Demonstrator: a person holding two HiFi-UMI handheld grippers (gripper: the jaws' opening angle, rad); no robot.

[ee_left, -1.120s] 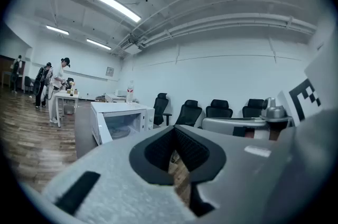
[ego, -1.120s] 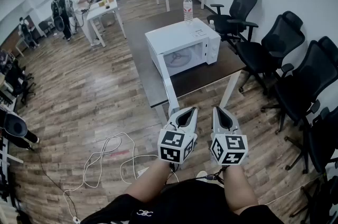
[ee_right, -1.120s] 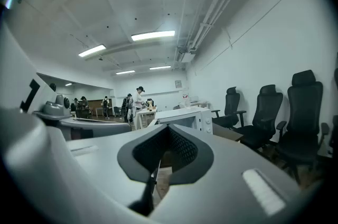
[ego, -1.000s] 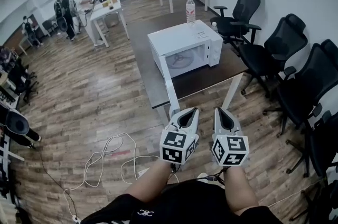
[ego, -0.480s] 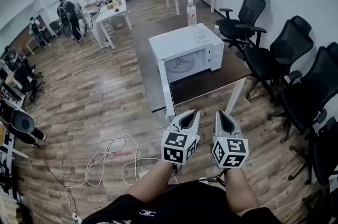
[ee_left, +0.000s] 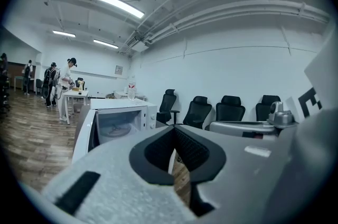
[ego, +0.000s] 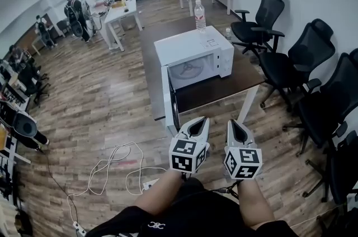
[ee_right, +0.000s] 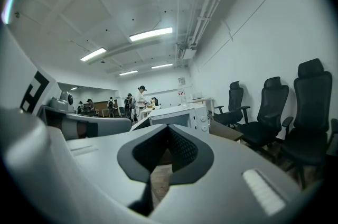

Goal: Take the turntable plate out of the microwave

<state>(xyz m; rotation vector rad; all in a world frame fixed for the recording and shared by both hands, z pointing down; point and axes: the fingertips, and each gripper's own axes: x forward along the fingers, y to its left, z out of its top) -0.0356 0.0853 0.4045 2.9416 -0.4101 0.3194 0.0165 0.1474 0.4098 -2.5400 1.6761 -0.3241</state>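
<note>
So both jaws are closed with nothing in them, left gripper (ego: 197, 122) and right gripper (ego: 234, 124) side by side, well short of the table (ego: 224, 88). The turntable plate (ego: 190, 69) lies flat inside the microwave (ego: 193, 47), whose door (ego: 167, 97) is open. It's ahead and a bit left, so I'd say my left is slightly nearer. It's round, no long axis, and the opening faces me.

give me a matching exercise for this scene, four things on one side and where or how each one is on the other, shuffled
Things:
1. round glass turntable plate
2. clear plastic water bottle
3. looped white cable
4. hinged door of the white microwave

Place or state:
A. lying on the wooden floor
B. swung open
C. inside the microwave's cavity
D. standing upright behind the microwave

Pairs: 1-C, 2-D, 3-A, 4-B
</note>
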